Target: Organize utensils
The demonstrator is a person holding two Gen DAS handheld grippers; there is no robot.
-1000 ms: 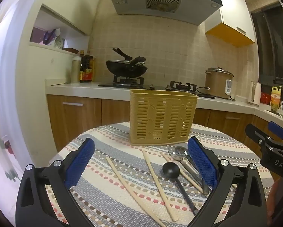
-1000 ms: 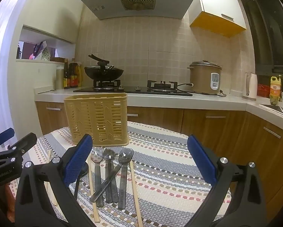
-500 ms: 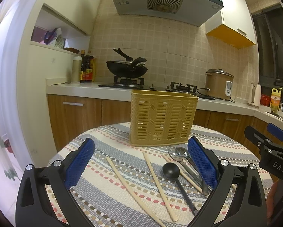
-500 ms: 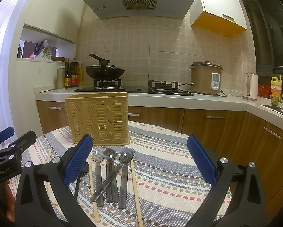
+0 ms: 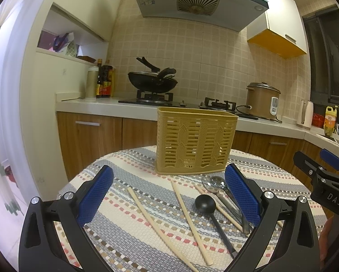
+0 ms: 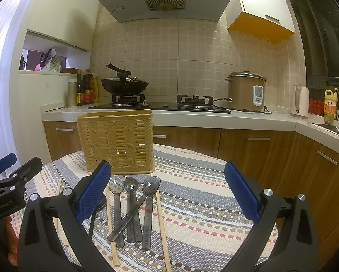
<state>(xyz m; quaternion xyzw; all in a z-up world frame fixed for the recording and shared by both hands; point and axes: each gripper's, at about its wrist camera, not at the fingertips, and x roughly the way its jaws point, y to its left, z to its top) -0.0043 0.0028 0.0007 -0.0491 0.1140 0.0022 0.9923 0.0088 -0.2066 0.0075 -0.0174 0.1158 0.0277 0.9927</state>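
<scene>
Kitchen counter (image 6: 214, 119) with stove, wok (image 5: 152, 82) and rice cooker (image 6: 246, 91) behind a round table (image 6: 203, 204) under a striped woven cloth. Yellow slotted basket (image 5: 195, 144) stands upright toward the far edge. Just in front of the basket lie metal spoons (image 6: 133, 204), a black ladle (image 5: 205, 204) and chopsticks (image 5: 190, 217), loose. Cloth right of the basket is bare. Left gripper (image 5: 168, 198) and right gripper (image 6: 167, 192) hover before the basket, jaws wide apart, holding nothing.

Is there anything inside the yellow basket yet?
Nothing shows inside the yellow basket: light comes through its slots, and nothing sticks up above its rim. Its floor is hidden by the walls. The spoons and chopsticks lie on the table in front of it.
</scene>
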